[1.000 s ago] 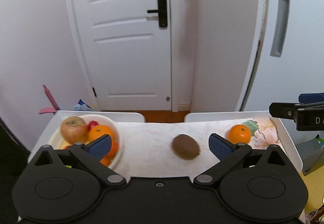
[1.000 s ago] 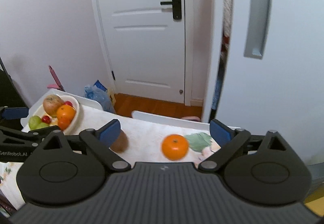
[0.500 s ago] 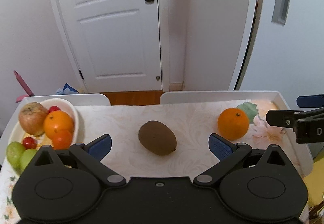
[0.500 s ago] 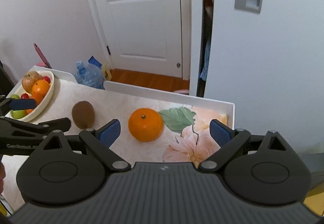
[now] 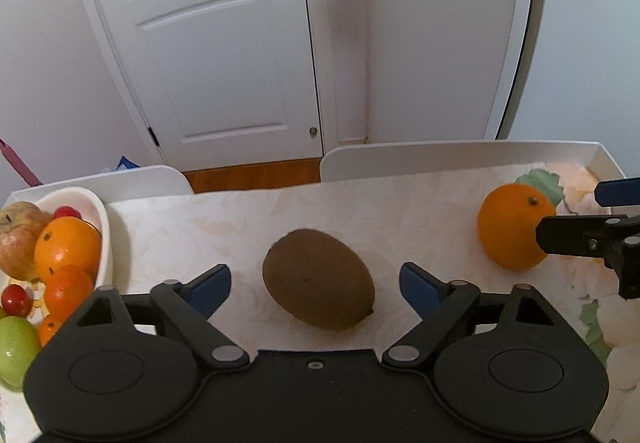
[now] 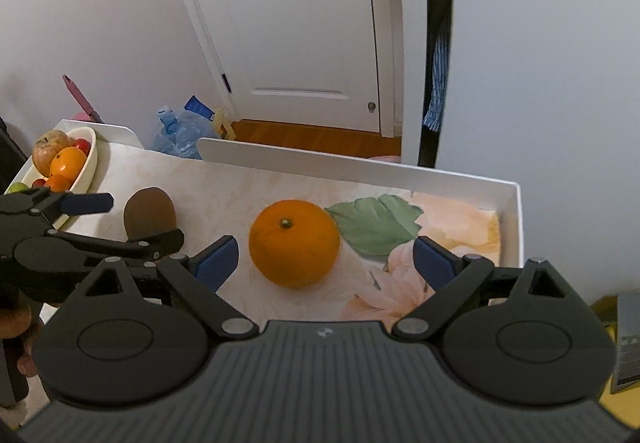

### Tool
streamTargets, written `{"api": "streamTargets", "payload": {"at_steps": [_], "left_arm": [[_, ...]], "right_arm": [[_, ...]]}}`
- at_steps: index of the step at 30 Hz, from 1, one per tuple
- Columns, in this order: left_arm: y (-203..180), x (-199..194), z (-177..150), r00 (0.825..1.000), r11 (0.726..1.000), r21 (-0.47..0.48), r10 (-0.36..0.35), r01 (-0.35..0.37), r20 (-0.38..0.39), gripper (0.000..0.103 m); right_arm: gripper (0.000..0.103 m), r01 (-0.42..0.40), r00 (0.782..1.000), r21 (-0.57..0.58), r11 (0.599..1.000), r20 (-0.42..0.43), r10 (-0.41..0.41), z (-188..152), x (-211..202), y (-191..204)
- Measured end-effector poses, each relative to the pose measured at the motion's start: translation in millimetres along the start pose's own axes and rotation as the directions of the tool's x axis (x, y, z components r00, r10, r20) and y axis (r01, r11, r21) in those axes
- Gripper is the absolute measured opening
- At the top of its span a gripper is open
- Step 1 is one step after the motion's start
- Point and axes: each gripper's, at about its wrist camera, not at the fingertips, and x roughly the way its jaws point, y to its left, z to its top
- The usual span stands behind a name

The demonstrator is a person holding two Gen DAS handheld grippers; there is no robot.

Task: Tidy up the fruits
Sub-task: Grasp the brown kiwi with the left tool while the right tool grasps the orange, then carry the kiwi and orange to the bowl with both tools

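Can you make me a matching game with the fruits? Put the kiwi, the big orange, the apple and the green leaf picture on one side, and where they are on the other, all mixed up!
Things:
1. kiwi
2. big orange
3. apple
4. leaf picture

Places:
A. in the bowl
B. between the left gripper's open jaws
C. printed on the cloth
D. between the right gripper's open jaws

Pairs: 1-B, 2-D, 3-A, 4-C

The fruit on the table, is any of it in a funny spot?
Yes. A kiwi and an orange lie loose on the tablecloth, apart from each other, while the other fruit sits in the white bowl at the left end. Nothing looks spilled or damaged.
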Motion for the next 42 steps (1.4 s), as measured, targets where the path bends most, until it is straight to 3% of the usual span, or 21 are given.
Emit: {"api": "streamTargets", "payload": {"at_steps": [4, 7, 11, 25, 27, 28, 42], "left_arm": [[1, 6, -1, 1.000, 1.000, 0.006, -0.010, 0.010, -0.007, 0.082], [1, 8, -1, 1.000, 1.000, 0.005, -0.023, 0.024, -0.012, 0.066], [2, 7, -2, 0.999, 0.999, 0.009, -0.033, 0.033, -0.008, 0.063], [8, -8, -15, 0.999, 0.999, -0.004, -0.036, 0.036, -0.015, 0.062], [10, -11, -18, 0.999, 0.999, -0.010, -0.035, 0.035, -0.016, 0.062], [11, -13, -18, 0.999, 0.999, -0.013, -0.035, 0.034, -0.015, 0.061], [38, -77, -27, 0.998, 0.996, -0.088, -0.016, 0.021, 0.062, 0.061]], "right_arm": [[0.103, -0.007, 1.000, 0.006, 1.000, -0.015, 0.007, -1, 10, 2], [0.103, -0.008, 1.000, 0.004, 1.000, -0.017, 0.008, -1, 14, 4], [0.103, -0.012, 1.000, -0.001, 1.000, -0.016, 0.012, -1, 17, 7], [0.091, -0.015, 1.000, -0.029, 0.999, -0.013, 0.014, 0, 25, 15], [0.086, -0.002, 1.000, -0.042, 0.999, -0.009, 0.002, 0, 26, 17], [0.075, 0.001, 1.000, -0.047, 0.999, -0.007, -0.001, 0, 27, 18], [0.074, -0.041, 0.998, -0.123, 0.992, 0.037, 0.046, 9, -11, 57]]}}
